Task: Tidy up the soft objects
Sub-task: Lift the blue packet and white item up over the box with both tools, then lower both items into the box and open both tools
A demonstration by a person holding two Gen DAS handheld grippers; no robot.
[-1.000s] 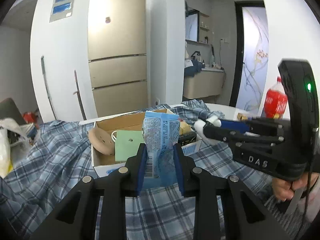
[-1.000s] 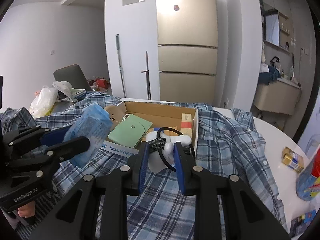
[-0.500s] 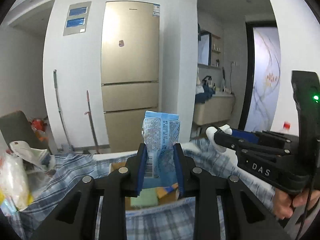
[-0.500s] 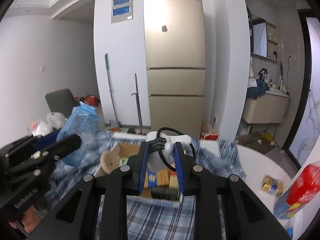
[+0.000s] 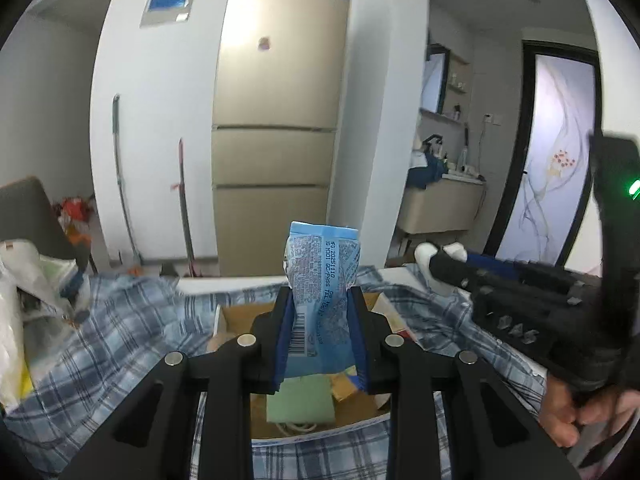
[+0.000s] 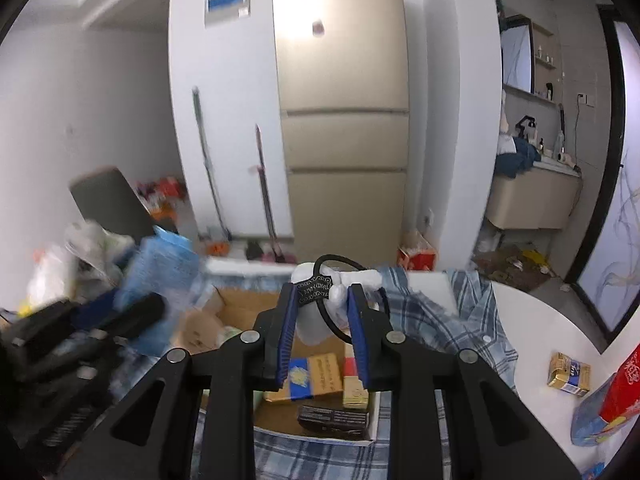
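My left gripper (image 5: 320, 336) is shut on a light-blue tissue pack (image 5: 322, 284) and holds it upright above an open cardboard box (image 5: 236, 314). My right gripper (image 6: 322, 328) is shut on a white soft bundle (image 6: 316, 326) with a black hair tie and a black label, also above the box (image 6: 240, 308). The box holds a green pad (image 5: 300, 400), yellow packets (image 6: 316, 370) and a dark packet (image 6: 332, 418). The right gripper (image 5: 452, 266) shows at the right in the left wrist view; the left gripper with the blurred blue pack (image 6: 160, 272) shows at the left in the right wrist view.
The box sits on a blue plaid cloth (image 5: 120, 320) over a white table (image 6: 540, 320). Plastic bags (image 5: 20, 300) lie at the left. A small gold packet (image 6: 568, 374) and a red-and-blue pack (image 6: 608, 400) lie at the right. A fridge (image 5: 276, 120) stands behind.
Both grippers rose with their loads and now stand over the box, looking down into it from higher than a second ago. Both grips are unchanged.
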